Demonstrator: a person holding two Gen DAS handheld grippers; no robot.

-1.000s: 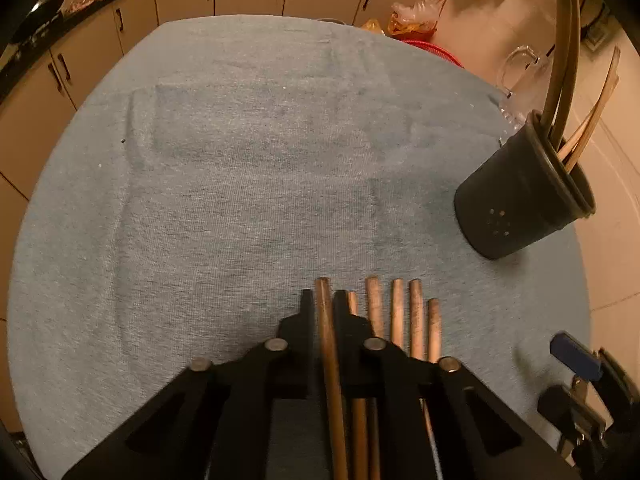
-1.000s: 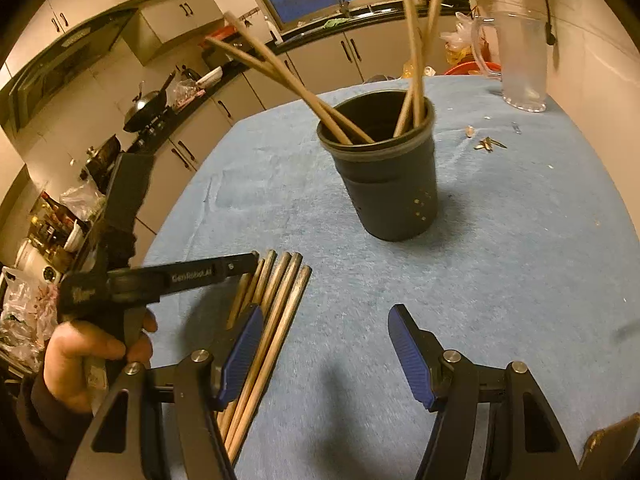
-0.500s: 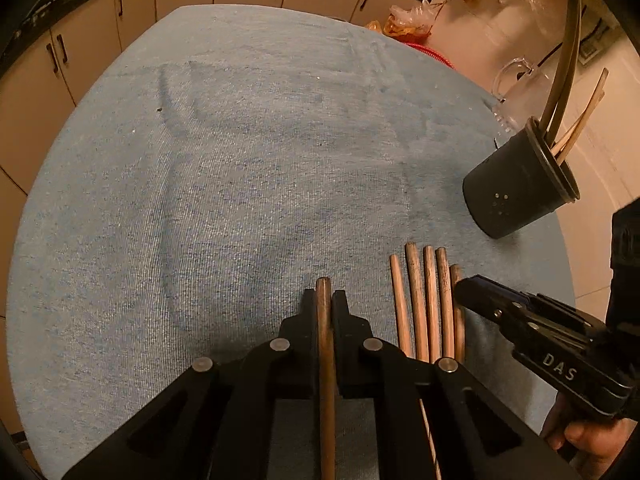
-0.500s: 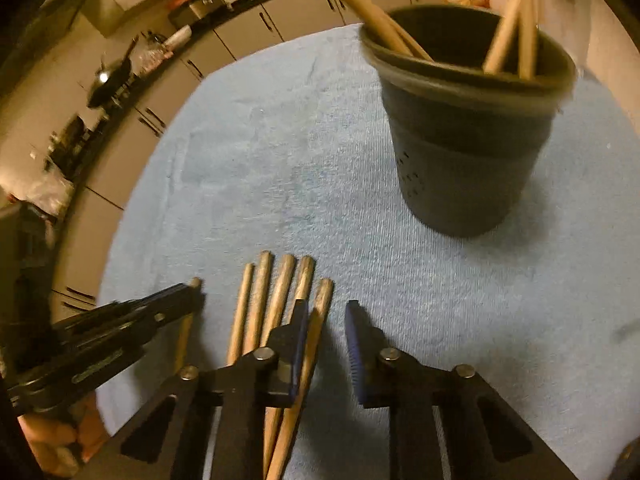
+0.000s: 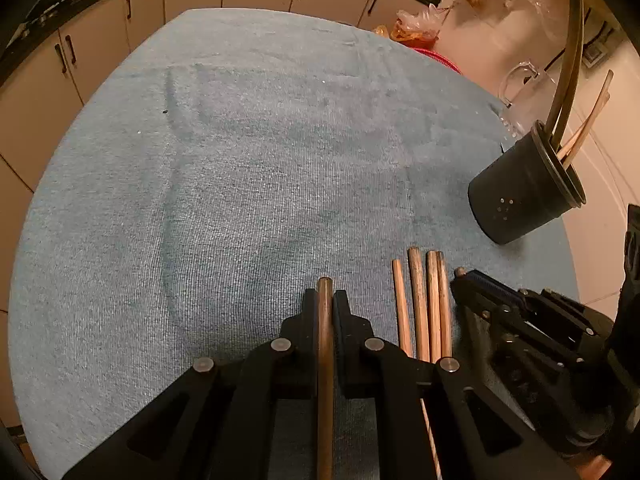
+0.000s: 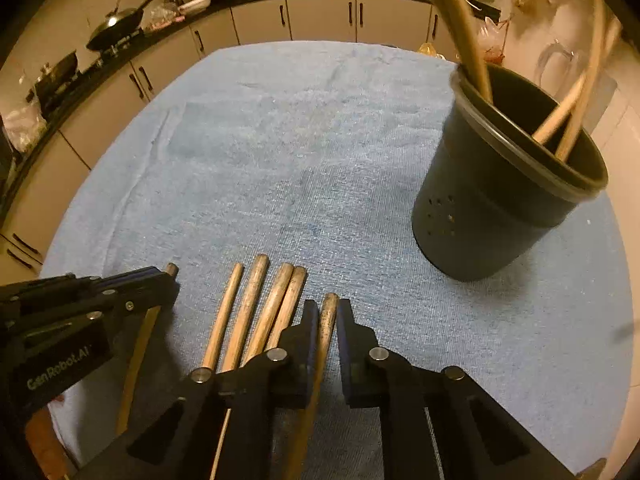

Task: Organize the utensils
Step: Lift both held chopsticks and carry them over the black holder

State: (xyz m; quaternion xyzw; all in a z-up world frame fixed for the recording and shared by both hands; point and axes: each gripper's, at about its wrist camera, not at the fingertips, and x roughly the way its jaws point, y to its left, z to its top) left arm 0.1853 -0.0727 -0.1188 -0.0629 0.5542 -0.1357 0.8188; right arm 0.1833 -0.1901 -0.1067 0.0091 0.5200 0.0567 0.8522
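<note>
A round surface covered with a blue towel is seen in both wrist views, with kitchen cabinets behind it. The left claw is closed on a single wooden stick, which is pinched between its two black fingers and runs back along them toward the camera. In the left wrist view, four more sticks are laid side by side on the towel just to the right of that claw, roughly parallel and touching one another. The right claw has just been closing and is now clamped on the outermost stick of the row, the one nearest the holder; the other four sticks are seen lying just beside its left finger. Whether the gripped stick is lifted off the towel or is resting on it cannot be made out with certainty. A dark cylindrical utensil holder with small holes near its base is stood upright on the towel, beyond the sticks and apart from them. Several long wooden utensils are leaned inside it against the rim. A clear glass jug is glimpsed behind the holder near the surface's far edge.
</note>
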